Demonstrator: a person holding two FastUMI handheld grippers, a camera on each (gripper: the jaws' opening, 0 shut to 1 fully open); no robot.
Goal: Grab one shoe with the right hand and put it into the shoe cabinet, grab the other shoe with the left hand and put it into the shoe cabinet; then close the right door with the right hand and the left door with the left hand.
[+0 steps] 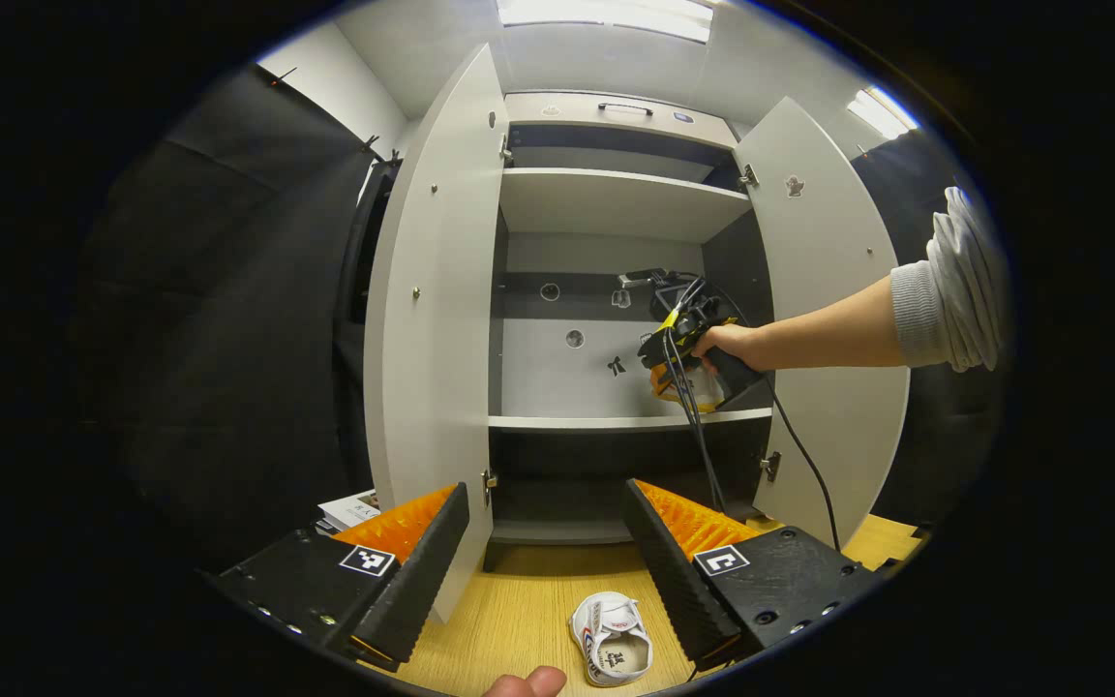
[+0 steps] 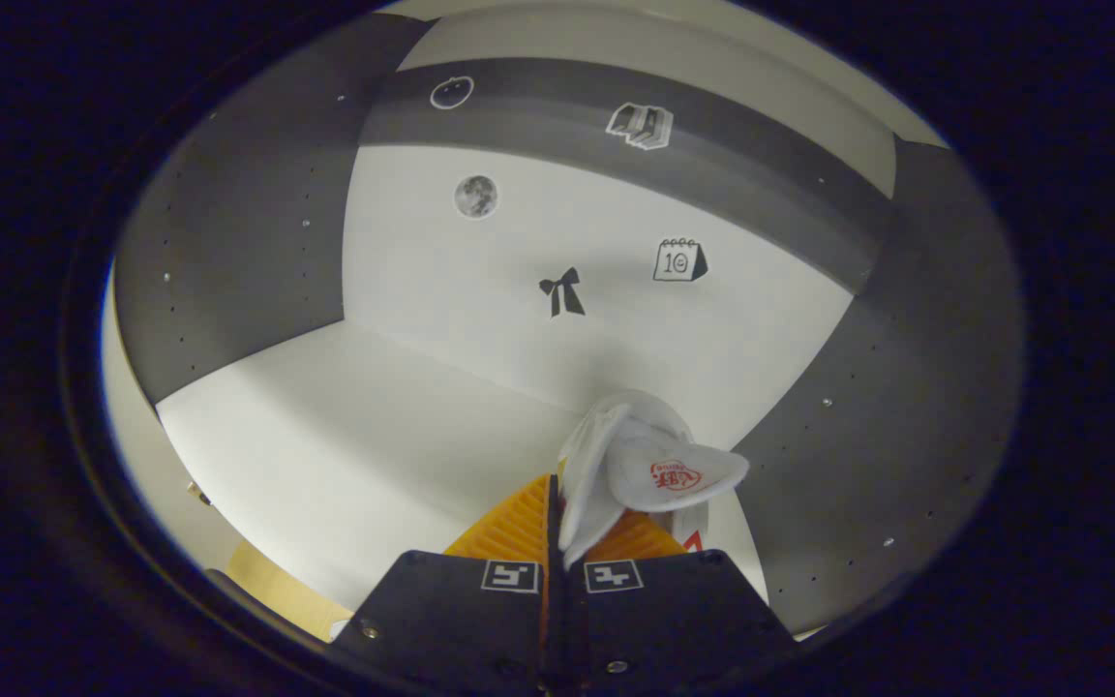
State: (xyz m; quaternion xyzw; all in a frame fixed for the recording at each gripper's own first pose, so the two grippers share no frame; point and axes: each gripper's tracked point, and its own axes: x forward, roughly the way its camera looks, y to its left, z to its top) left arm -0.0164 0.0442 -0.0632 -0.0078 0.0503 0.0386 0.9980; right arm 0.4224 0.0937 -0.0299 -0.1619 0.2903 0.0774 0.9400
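Note:
A white shoe (image 1: 613, 639) lies on the wooden surface (image 1: 509, 605) in front of the shoe cabinet, low between the spread fingers of my left gripper (image 1: 546, 494), which is open and empty. The cabinet's left door (image 1: 432, 319) and right door (image 1: 828, 319) both stand open. A hand holds my right gripper (image 1: 683, 385) inside the cabinet, just above the middle shelf (image 1: 577, 422), near its right side. In the right gripper view my right gripper (image 2: 557, 496) is shut on the other white shoe (image 2: 645, 463), which hangs over the shelf board (image 2: 345, 426).
Black cables (image 1: 698, 445) hang from the right gripper down past the shelf's front edge. An upper shelf (image 1: 616, 198) and a dark lower compartment (image 1: 606, 474) lie above and below. Some papers (image 1: 349, 508) sit left of the cabinet. A thumb (image 1: 524, 685) shows at the bottom edge.

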